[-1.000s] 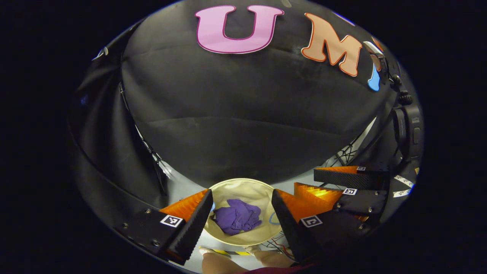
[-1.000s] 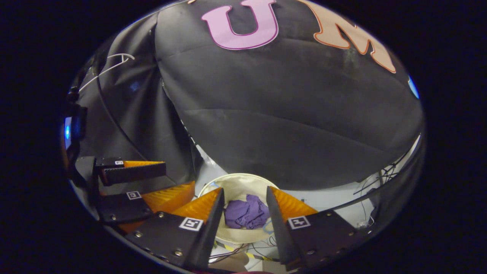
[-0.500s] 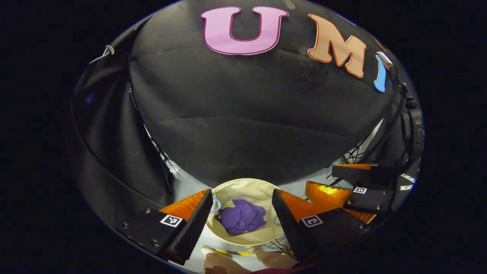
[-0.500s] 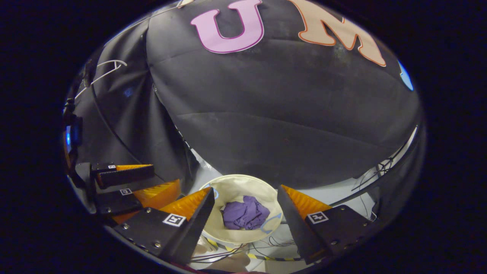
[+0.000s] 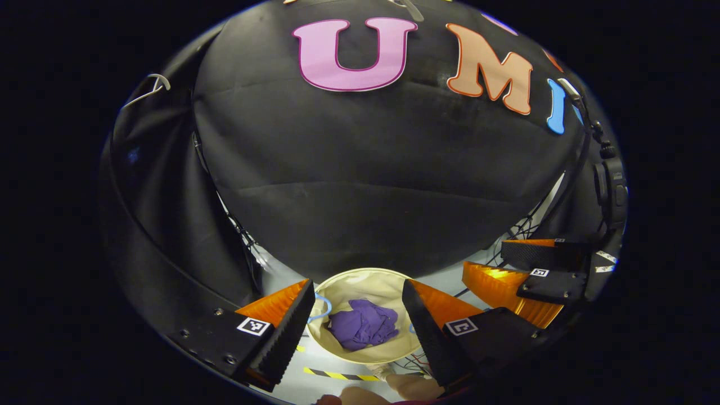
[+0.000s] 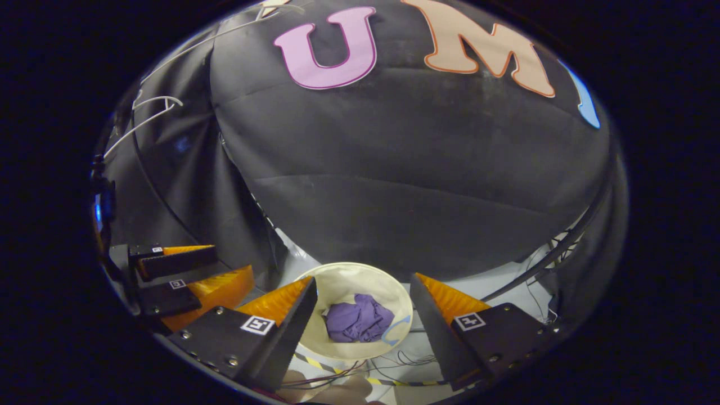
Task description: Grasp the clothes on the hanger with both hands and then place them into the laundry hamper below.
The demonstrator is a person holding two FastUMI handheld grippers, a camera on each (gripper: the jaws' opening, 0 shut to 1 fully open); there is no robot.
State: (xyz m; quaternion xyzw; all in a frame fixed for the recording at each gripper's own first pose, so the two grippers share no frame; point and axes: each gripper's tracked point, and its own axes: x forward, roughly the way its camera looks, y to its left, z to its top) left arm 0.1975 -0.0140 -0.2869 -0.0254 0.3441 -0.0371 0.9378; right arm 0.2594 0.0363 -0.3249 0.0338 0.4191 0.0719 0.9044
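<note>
Sitting far below both grippers, the laundry hamper (image 5: 365, 315) holds the purple clothes (image 5: 363, 331). The left gripper (image 5: 357, 323) and right gripper (image 6: 363, 323) are wide open and empty. Job looks done; next, just lift away.

recording booth | black cloth wall (image 5: 365, 169) | floor cables (image 6: 394, 360)

Clothes (image 5: 364, 330) in laundry hamper (image 5: 360, 281) on floor (image 5: 450, 277)

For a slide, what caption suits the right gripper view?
Open right gripper above purple clothes lying in the cream hamper.
</note>
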